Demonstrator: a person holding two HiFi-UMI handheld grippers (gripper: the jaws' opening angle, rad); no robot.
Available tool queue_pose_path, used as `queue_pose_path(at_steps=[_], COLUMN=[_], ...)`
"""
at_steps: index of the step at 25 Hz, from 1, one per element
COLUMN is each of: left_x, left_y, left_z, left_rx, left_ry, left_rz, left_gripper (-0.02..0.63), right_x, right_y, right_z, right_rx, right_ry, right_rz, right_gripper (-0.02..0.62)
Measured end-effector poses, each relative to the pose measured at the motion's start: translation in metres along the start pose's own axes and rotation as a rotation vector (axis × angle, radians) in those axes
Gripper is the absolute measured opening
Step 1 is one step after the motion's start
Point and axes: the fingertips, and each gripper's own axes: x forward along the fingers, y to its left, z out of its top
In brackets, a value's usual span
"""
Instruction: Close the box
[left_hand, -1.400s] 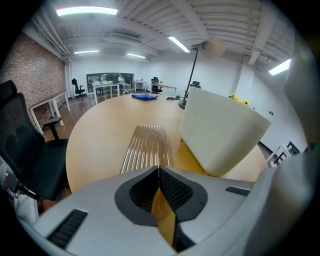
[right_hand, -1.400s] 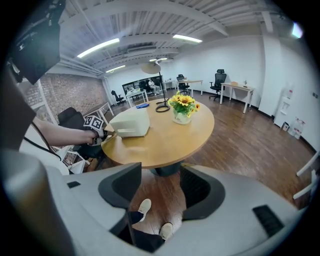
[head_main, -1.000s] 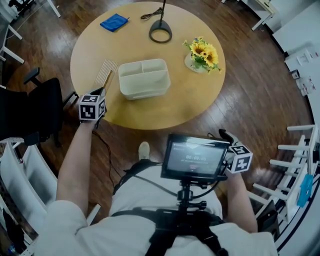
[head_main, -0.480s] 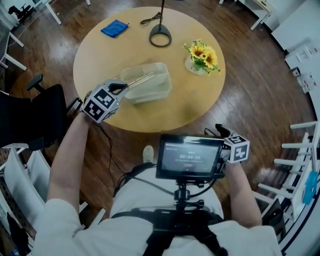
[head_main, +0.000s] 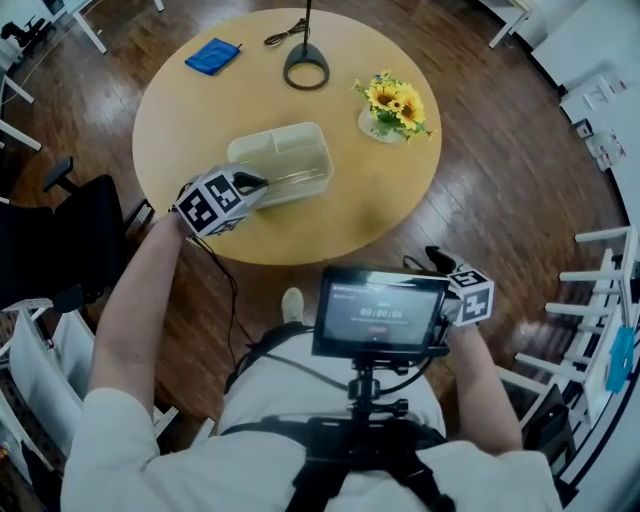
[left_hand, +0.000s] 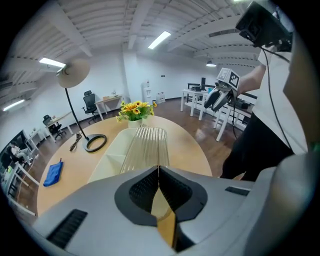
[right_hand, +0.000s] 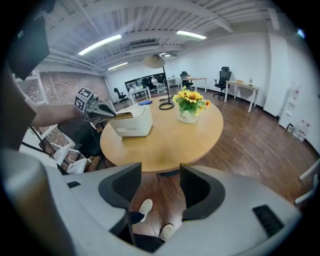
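A white divided box (head_main: 300, 180) stands on the round wooden table (head_main: 385, 205). My left gripper (head_main: 257, 183) is shut on the near edge of a clear ribbed lid (left_hand: 145, 147), which lies roughly flat over the box (left_hand: 114, 152), lengthwise away from the jaws. Whether the lid rests on the rim, I cannot tell. From the right gripper view the lid (right_hand: 125, 114) sits just at the top of the box (right_hand: 133, 123), with the left gripper (right_hand: 106, 111) at its left end. My right gripper (right_hand: 160, 187) is open and empty, held low off the table near my waist (head_main: 437, 264).
A lamp's ring base (head_main: 306, 66), a blue cloth (head_main: 212, 56) and a vase of sunflowers (head_main: 390, 104) stand at the table's far side. A monitor (head_main: 380, 312) hangs on my chest rig. A black chair (head_main: 60, 235) is at left, white chairs (head_main: 600, 300) at right.
The left gripper picked the ribbed lid up from the table left of the box and carried it right, over the box. The right gripper has hardly moved.
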Motion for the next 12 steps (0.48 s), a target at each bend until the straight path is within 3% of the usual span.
queue_pose_path(at_steps=[6, 12], left_x=[0.0015, 0.001], left_y=[0.002, 0.0036], left_z=[0.0024, 0.0005], left_rx=[-0.029, -0.052], left_ry=[-0.018, -0.031], left_rz=[-0.093, -0.129], left_gripper=[0.0, 0.0], right_x=[0.0029, 0.0036], right_y=[-0.0082, -0.003], right_z=[-0.0036, -0.0011], right_rx=[0.018, 0.023], right_ry=[-0.001, 0.001], right_rz=[-0.021, -0.02], right_gripper=[0.25, 0.25])
